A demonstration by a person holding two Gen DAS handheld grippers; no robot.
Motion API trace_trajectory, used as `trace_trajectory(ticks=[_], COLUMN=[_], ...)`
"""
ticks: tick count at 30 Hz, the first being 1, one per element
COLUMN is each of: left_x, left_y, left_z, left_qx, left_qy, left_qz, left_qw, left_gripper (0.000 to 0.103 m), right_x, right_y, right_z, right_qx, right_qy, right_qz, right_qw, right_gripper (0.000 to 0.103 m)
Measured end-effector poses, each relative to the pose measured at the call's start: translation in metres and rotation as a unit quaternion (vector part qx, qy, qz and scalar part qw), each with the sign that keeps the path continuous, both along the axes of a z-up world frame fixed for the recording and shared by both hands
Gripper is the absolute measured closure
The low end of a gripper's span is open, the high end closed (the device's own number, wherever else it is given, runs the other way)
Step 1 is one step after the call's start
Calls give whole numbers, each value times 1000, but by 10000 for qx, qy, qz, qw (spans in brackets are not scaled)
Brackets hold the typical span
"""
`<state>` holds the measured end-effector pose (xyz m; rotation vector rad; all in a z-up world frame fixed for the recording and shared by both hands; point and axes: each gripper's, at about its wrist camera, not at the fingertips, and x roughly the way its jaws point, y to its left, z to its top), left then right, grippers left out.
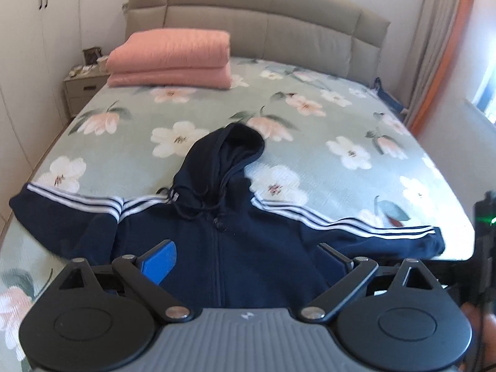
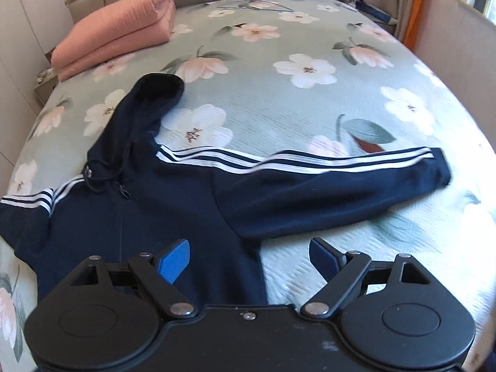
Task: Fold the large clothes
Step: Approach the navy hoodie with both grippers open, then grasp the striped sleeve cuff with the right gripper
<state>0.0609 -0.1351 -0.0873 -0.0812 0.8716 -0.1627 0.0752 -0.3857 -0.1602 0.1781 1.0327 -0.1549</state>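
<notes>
A navy zip hoodie (image 1: 241, 248) with white stripes along the sleeves lies flat, front up, on the bed, hood (image 1: 229, 152) pointing to the headboard and both sleeves spread sideways. My left gripper (image 1: 248, 259) is open over the chest, holding nothing. In the right wrist view the hoodie (image 2: 186, 204) fills the lower left, its right sleeve (image 2: 341, 179) stretched to the right. My right gripper (image 2: 251, 255) is open over the hoodie's right side edge, holding nothing.
The bed has a green floral sheet (image 1: 310, 117) and a grey padded headboard (image 1: 248, 15). A folded pink quilt (image 1: 170, 59) lies at the head, left; it also shows in the right wrist view (image 2: 117, 28). A nightstand (image 1: 80, 86) stands left; curtains (image 1: 440, 46) hang right.
</notes>
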Motion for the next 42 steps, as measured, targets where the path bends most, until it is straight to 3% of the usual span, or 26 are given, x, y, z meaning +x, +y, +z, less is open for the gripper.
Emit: trace_trajectory(ticks=[6, 10, 21, 35, 42], left_x=[15, 23, 39, 53, 60], left_y=[13, 14, 4, -20, -19], left_z=[-55, -74, -96, -122, -134], left_qx=[-38, -65, 108, -24, -540], left_qy=[180, 318, 348, 619, 982], left_qz=[236, 219, -116, -378, -277], left_qw=[9996, 9992, 9993, 9974, 9933], left_gripper=[6, 6, 6, 6, 9], right_x=[14, 17, 27, 31, 34], right_y=[6, 14, 21, 3, -20], right_z=[-31, -42, -58, -70, -70], right_qx=[-67, -273, -335, -136, -179], right_qy=[168, 223, 307, 219, 91], right_qz=[-43, -6, 16, -98, -298], right_qw=[9998, 9994, 9990, 9996, 9994], right_gripper=[3, 3, 3, 3, 3])
